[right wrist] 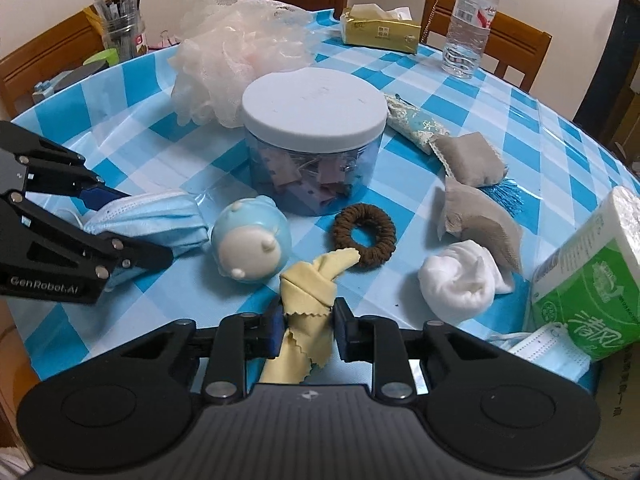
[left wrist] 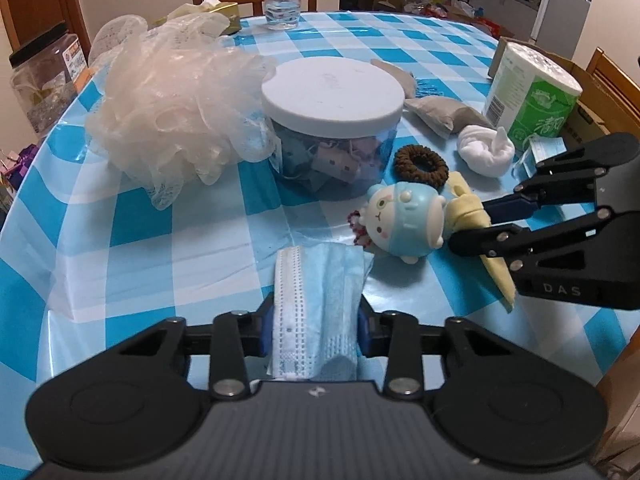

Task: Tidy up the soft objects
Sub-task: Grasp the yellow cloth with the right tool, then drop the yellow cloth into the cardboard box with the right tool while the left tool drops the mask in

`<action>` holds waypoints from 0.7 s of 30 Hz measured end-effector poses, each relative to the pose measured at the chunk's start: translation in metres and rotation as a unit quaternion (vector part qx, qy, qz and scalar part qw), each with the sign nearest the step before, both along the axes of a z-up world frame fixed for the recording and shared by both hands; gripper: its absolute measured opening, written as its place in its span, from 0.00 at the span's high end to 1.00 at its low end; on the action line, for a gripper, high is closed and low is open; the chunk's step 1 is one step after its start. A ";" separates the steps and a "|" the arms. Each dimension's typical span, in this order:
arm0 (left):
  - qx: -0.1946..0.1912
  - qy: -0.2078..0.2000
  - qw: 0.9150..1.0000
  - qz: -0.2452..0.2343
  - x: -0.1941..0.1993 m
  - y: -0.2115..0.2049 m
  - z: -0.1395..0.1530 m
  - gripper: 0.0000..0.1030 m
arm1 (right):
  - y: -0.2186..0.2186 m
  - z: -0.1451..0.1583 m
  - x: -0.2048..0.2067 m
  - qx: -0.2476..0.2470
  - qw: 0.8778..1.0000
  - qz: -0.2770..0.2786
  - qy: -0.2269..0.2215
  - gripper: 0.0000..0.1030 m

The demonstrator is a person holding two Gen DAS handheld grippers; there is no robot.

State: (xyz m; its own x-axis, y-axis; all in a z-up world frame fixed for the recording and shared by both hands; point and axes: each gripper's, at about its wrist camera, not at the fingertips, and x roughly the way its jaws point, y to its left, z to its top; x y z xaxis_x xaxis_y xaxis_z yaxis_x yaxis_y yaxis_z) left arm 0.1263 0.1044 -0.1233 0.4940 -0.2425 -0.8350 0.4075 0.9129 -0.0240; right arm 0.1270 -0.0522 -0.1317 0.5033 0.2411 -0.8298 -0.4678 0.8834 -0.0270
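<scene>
two grips were already made: the left gripper had its jaws clamped on the folded blue face mask, and the right gripper pinched the knotted yellow cloth, both low over the checked table in front of the lidded jar. the toy figure lay between them, touching the cloth. a clean lift likely needed each hand to rise straight up, slowly, so the trailing cloth end would not drag the toy or the brown hair tie.
</scene>
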 end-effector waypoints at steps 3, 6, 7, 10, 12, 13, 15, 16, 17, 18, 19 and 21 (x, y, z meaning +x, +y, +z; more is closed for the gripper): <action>-0.002 0.005 1.000 0.001 -0.001 -0.001 0.002 0.70 | -0.001 0.003 -0.002 -0.001 1.000 0.005 0.001 0.74; 0.004 0.005 1.000 0.000 -0.005 -0.004 0.005 0.73 | -0.005 0.011 -0.005 0.002 1.000 0.009 0.000 0.74; 0.002 0.005 1.000 0.001 -0.006 -0.005 0.008 0.73 | -0.007 0.014 -0.006 0.003 1.000 0.010 0.001 0.74; 0.000 0.003 1.000 0.005 -0.011 -0.008 0.019 0.73 | -0.016 0.027 -0.009 0.011 1.000 0.019 -0.002 0.74; 0.002 0.001 1.000 0.006 -0.015 -0.011 0.028 0.74 | -0.022 0.036 -0.012 0.013 1.000 0.025 -0.005 0.74; 0.003 0.000 1.000 0.005 -0.017 -0.014 0.034 0.73 | -0.027 0.042 -0.014 0.015 0.999 0.029 -0.006 0.74; 0.002 -0.001 1.000 0.003 -0.021 -0.019 0.044 0.74 | -0.037 0.052 -0.017 0.020 0.999 0.030 -0.007 0.74; -0.002 0.000 1.000 0.001 -0.023 -0.021 0.049 0.74 | -0.044 0.058 -0.018 0.022 0.999 0.030 -0.008 0.74; -0.006 0.001 1.000 0.000 -0.024 -0.025 0.055 0.73 | -0.049 0.063 -0.020 0.023 0.999 0.028 -0.010 0.74; -0.009 0.003 1.000 -0.004 -0.026 -0.029 0.059 0.73 | -0.055 0.069 -0.023 0.022 0.999 0.026 -0.014 0.74; -0.012 0.004 1.000 -0.009 -0.028 -0.035 0.065 0.74 | -0.062 0.074 -0.025 0.023 0.999 0.025 -0.015 0.74; -0.015 0.003 1.000 -0.021 -0.031 -0.048 0.074 0.74 | -0.078 0.085 -0.030 0.025 0.999 0.018 -0.018 0.74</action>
State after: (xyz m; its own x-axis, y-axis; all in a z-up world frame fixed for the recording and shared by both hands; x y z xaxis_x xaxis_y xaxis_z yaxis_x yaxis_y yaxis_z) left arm 0.0952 0.0566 -0.0491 0.4784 -0.2882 -0.8295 0.4454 0.8937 -0.0537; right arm 0.0974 -0.1300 -0.0467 0.5231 0.3000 -0.7977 -0.4981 0.8671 -0.0006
